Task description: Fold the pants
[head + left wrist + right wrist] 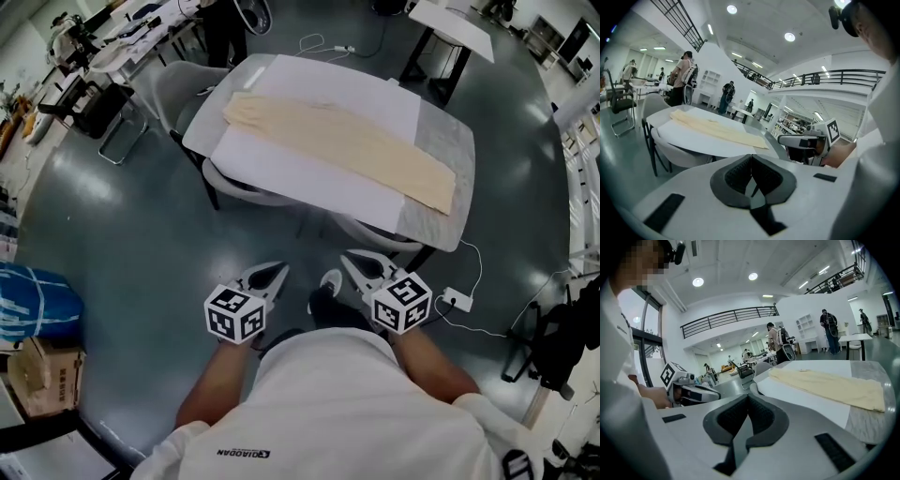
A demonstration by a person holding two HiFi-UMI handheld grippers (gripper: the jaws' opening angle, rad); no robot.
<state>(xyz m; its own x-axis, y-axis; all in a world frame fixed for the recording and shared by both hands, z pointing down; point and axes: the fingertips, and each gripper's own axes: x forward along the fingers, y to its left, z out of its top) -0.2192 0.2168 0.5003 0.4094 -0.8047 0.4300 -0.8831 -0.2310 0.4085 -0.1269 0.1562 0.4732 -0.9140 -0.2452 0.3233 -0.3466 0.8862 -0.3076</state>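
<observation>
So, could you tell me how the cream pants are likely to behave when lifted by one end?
The cream pants lie flat and thin along the table, so they will probably sag limply from any pinch point. They look light and may slide on the smooth white cover. Being long, the free end would likely drag.

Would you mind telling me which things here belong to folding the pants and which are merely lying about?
For the job:
pants
table under them
left gripper and right gripper, both shut and empty

Lying about:
blue bag
cardboard box
power strip
chair
</observation>
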